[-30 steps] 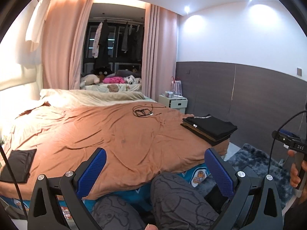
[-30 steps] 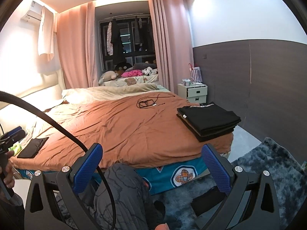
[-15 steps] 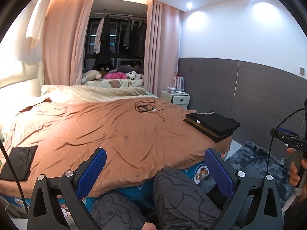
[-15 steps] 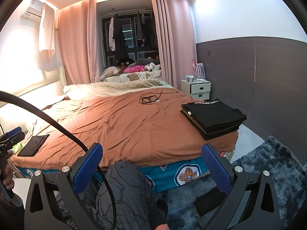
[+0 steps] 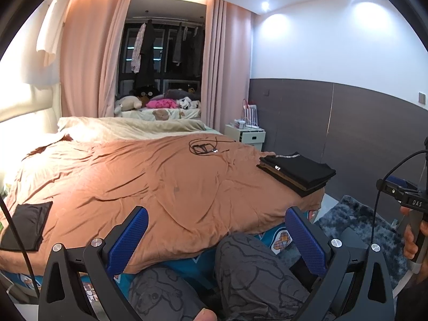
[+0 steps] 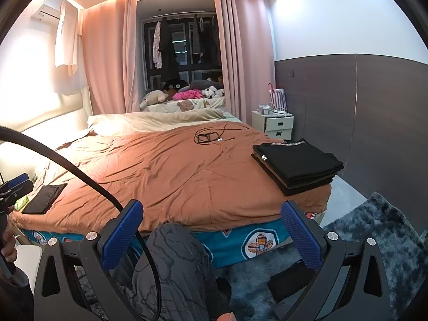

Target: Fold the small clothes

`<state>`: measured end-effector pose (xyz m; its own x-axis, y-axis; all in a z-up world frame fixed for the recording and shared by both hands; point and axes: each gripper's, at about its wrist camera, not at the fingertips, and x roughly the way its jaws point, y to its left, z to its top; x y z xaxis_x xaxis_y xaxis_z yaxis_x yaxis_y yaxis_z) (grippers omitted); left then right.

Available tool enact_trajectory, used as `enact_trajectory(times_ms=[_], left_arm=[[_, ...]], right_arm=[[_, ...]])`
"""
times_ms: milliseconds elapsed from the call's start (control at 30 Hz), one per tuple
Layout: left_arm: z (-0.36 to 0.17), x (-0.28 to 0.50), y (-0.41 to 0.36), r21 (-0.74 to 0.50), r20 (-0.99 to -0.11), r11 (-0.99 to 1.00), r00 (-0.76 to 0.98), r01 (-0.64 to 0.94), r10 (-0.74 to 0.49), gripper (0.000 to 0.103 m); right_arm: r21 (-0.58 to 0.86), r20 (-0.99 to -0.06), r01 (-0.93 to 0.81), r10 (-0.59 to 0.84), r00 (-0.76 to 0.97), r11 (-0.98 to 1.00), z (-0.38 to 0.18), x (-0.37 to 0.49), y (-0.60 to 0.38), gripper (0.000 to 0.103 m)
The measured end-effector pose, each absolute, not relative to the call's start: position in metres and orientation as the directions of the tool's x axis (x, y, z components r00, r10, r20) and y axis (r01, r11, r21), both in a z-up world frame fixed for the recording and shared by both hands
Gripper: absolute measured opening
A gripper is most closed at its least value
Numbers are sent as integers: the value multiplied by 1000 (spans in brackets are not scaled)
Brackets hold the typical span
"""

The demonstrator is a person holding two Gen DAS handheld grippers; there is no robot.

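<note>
Filling most of both views: wide bed (image 5: 165,176) under a rumpled orange-brown cover, beige blanket (image 5: 133,127) bunched at the far end. Beyond it, pink curtains (image 6: 107,61) framing a dark window hung with garments. Lying on the floor at the right, shaggy blue-grey rug (image 6: 379,240). Standing by the far right wall, small white nightstand (image 6: 275,125). Resting on the bed's near right corner, neat stack of folded dark clothes (image 5: 297,174). Lying flat at the near left edge, well apart from that stack, single folded black garment (image 5: 25,224). Coiled near the far middle of the cover, black cable (image 5: 204,147). Held low over patterned grey trousers (image 5: 254,272), left tool (image 5: 216,236) spread wide and empty; right tool (image 6: 211,230) likewise wide, gripping nothing.
</note>
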<state>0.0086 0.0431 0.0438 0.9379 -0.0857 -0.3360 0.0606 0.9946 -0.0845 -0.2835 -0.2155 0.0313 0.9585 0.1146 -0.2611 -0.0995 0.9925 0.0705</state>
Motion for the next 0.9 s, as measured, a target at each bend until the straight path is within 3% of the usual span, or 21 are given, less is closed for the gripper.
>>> enact_trajectory(times_ms=[900], left_arm=[[44,9,44,-83,-338,995,938,58,-83,103]], right_arm=[[65,-260,-96,110,959,993,33,-288,-214,103]])
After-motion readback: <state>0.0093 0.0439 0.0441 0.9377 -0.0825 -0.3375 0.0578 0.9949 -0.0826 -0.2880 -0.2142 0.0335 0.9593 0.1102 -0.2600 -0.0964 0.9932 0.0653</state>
